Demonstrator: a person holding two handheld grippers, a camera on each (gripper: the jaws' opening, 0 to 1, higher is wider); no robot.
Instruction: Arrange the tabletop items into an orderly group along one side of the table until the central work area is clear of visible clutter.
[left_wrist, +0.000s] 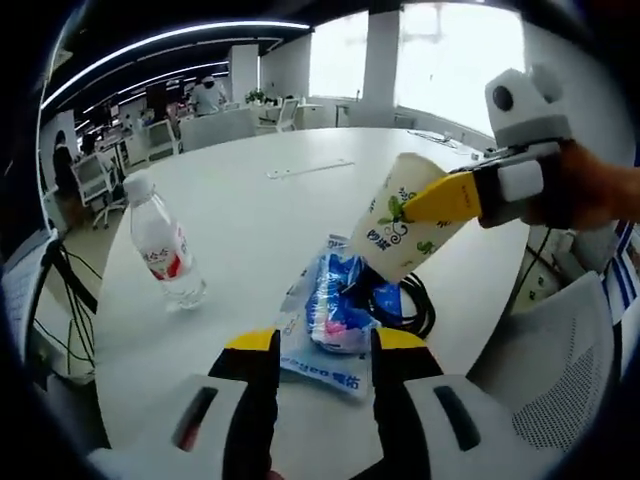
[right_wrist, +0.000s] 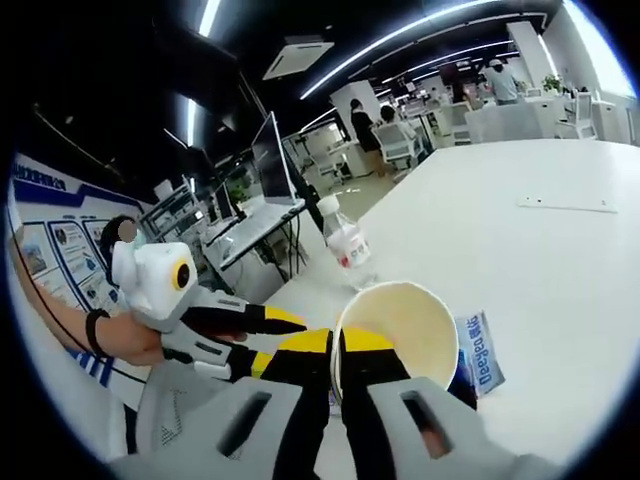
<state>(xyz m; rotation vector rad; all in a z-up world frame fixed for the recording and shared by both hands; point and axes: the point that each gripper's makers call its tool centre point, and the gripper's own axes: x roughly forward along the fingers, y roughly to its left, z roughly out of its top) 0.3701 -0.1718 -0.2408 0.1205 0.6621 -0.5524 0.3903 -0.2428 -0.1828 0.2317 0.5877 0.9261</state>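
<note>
Now right gripper (right_wrist: 335, 350) pinches paper cup (left_wrist: 405, 225) rim, lifted over blue packet (left_wrist: 330, 320). Left gripper (left_wrist: 325, 345) jaws wide. Water bottle (left_wrist: 160, 245) at 9 o'clock; table (left_wrist: 270, 210) beyond lies open.

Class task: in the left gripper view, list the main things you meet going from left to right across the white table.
water bottle → blue and white packet → paper cup → right gripper, which is shut on the cup's rim
</note>
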